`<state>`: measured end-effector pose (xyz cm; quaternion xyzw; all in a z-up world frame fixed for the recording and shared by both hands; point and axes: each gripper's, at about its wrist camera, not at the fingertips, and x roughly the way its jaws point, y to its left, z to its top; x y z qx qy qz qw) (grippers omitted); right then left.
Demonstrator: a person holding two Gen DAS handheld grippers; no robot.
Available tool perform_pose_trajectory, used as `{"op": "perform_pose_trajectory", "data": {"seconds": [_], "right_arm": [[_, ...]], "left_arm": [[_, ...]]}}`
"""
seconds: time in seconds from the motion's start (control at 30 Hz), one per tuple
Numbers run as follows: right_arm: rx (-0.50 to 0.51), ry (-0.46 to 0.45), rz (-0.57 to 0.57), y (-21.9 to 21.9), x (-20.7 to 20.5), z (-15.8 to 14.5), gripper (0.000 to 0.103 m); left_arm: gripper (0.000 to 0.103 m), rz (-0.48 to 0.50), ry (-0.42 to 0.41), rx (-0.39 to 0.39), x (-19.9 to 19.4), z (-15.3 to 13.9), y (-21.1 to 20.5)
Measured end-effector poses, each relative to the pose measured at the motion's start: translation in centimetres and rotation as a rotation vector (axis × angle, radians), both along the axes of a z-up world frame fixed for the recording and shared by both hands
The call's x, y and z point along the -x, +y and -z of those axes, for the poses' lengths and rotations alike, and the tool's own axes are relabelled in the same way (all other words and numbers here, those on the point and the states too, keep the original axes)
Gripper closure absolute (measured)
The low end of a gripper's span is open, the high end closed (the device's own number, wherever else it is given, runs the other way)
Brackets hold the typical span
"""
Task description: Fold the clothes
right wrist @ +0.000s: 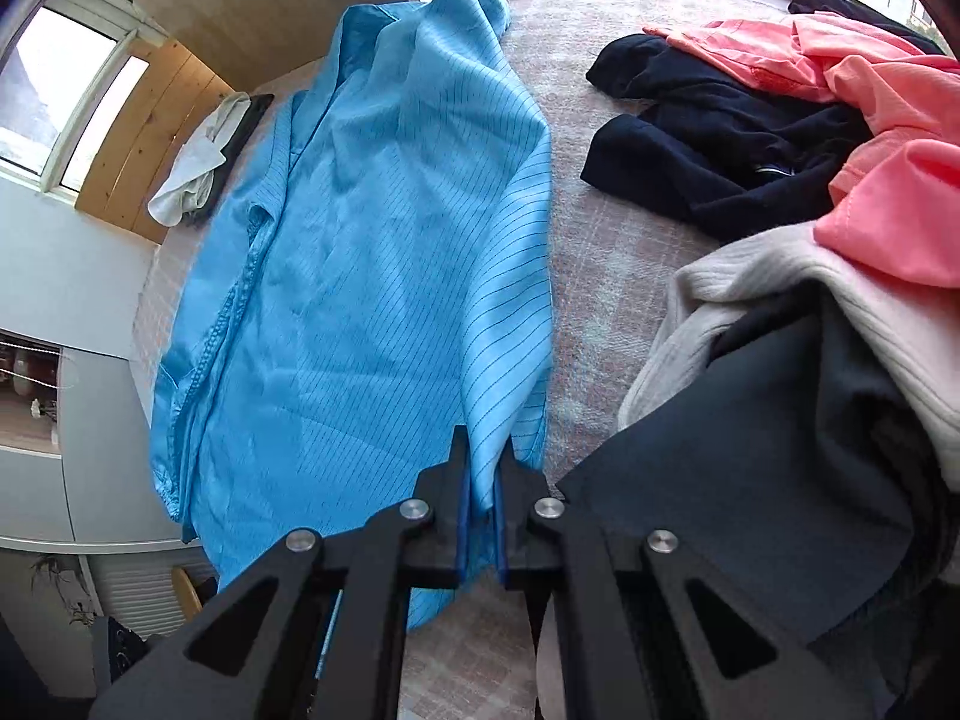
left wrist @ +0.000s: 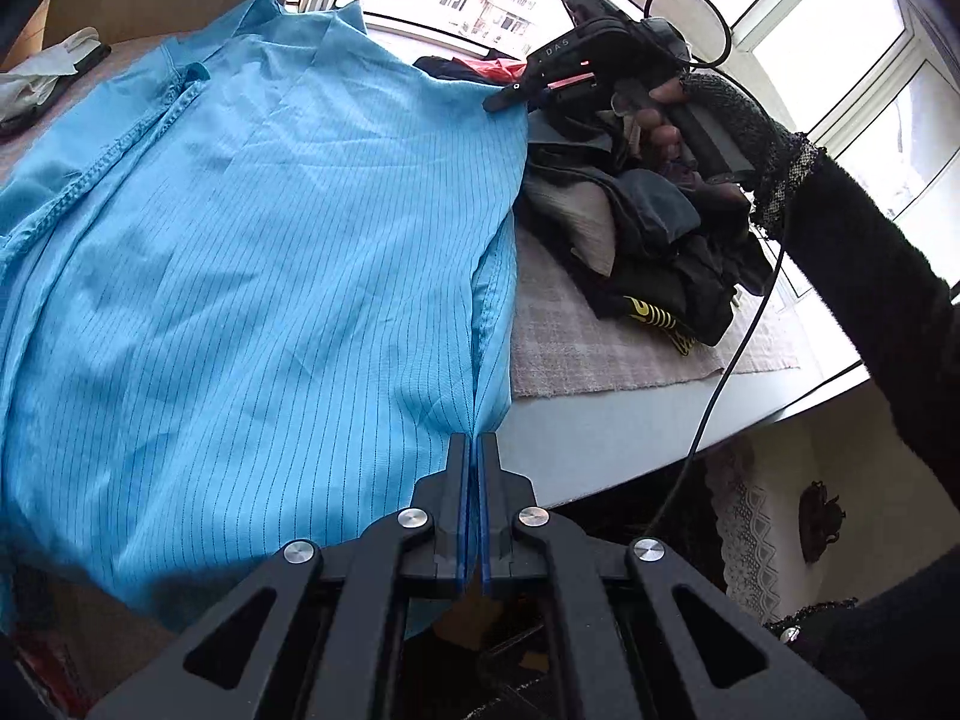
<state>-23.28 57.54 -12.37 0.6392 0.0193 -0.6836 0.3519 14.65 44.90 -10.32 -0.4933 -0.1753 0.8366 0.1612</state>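
A light blue pinstriped shirt (left wrist: pixel 252 252) lies spread on the table and shows in the right wrist view (right wrist: pixel 372 276) too. My left gripper (left wrist: pixel 477 438) is shut on the shirt's near hem edge. My right gripper (right wrist: pixel 483 450) is shut on a fold of the shirt's edge. In the left wrist view the right gripper (left wrist: pixel 510 95) sits at the shirt's far right corner, held by a gloved hand.
A pile of dark clothes (left wrist: pixel 648 228) lies right of the shirt on a pale mat (left wrist: pixel 576 348). A navy garment (right wrist: pixel 720 144), a pink one (right wrist: pixel 870 138) and a beige knit (right wrist: pixel 750 282) lie to the right. White cloth (right wrist: pixel 192 180) lies far left. The table edge (left wrist: pixel 630 450) is near.
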Motion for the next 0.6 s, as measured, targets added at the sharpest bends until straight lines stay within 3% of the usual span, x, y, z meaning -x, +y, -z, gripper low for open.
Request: {"op": "perform_pose_trajectory", "data": {"seconds": [0.17, 0.33, 0.6], "right_arm": [[0.118, -0.068, 0.05, -2.1, 0.4, -2.4, 0.097], [0.149, -0.067, 0.016, -8.6, 0.3, -4.6, 0.097], [0.094, -0.082, -0.1, -22.1, 0.5, -2.6, 0.097]], "left_arm": [[0.101, -0.053, 0.029, -0.068, -0.8, -1.5, -3.3], [0.101, -0.168, 0.03, -0.131, -2.3, -1.4, -8.2], [0.101, -0.345, -0.01, -0.143, -3.0, 1.1, -16.3]]}}
